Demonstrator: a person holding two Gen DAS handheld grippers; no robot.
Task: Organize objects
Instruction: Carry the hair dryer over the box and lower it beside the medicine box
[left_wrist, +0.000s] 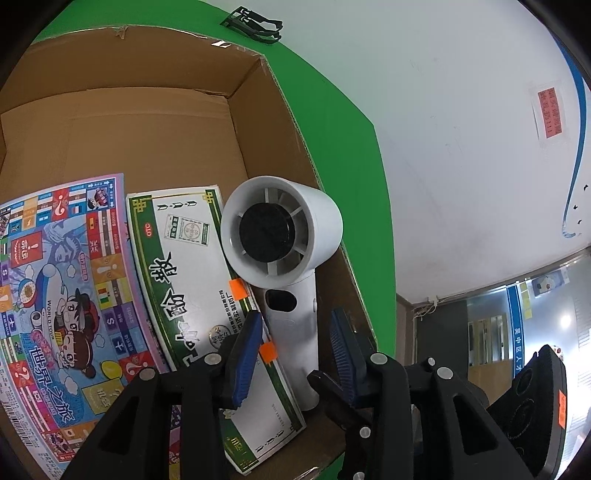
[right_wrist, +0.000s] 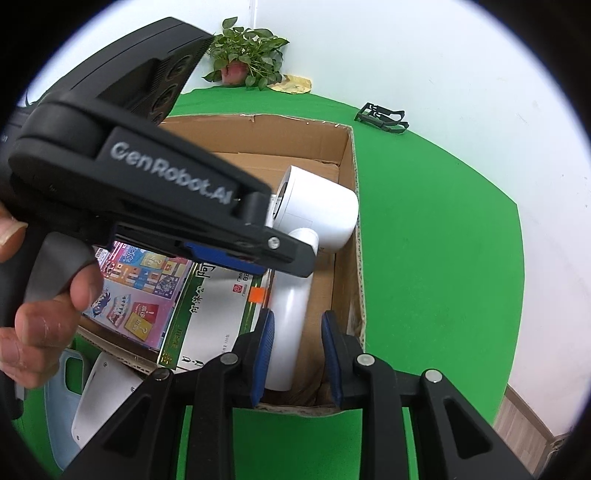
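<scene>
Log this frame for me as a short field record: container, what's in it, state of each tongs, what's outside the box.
container: open cardboard box on green cloth
contents: white handheld fan, green-and-white medicine box, colourful board game box
left tongs: open, straddling fan handle, not clamped
right tongs: open, above box's near edge
outside box: black wire holder, potted plant

Board-game box (left_wrist: 55, 295) cropped at frame edge, fan handle base (left_wrist: 308, 387) occluded by gripper finger, medicine-box (right_wrist: 218, 306) text partly covered.
</scene>
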